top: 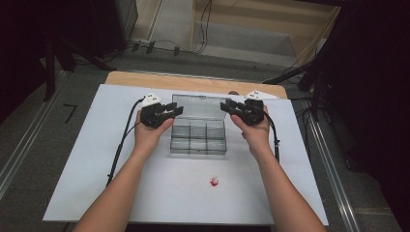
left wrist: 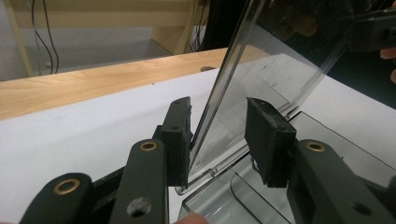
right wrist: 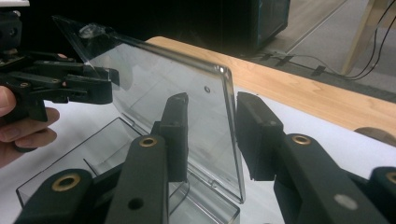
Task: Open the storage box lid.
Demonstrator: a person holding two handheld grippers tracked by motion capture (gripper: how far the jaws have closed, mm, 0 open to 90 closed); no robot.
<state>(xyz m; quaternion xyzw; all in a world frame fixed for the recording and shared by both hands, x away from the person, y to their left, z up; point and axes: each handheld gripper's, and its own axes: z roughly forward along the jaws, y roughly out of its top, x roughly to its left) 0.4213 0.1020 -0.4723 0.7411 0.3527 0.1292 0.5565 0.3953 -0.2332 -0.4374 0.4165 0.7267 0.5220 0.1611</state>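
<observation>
A clear plastic compartment box (top: 198, 137) sits mid-board with its lid (top: 199, 105) standing up at the back. My left gripper (top: 170, 112) is at the lid's left edge and my right gripper (top: 228, 106) is at its right edge. In the left gripper view the lid (left wrist: 261, 84) passes between my left gripper's (left wrist: 219, 107) jaws, close to the left pad and clear of the right pad. In the right gripper view the lid's (right wrist: 154, 79) edge stands between my right gripper's (right wrist: 212, 100) jaws, near the right pad, with a gap to the left pad. Both grippers are open.
A small red and white object (top: 214, 181) lies on the white board (top: 121, 193) in front of the box. The wooden tabletop (top: 193, 82) shows behind the board. A cable (top: 121, 140) trails from each gripper, and dark stands flank the table.
</observation>
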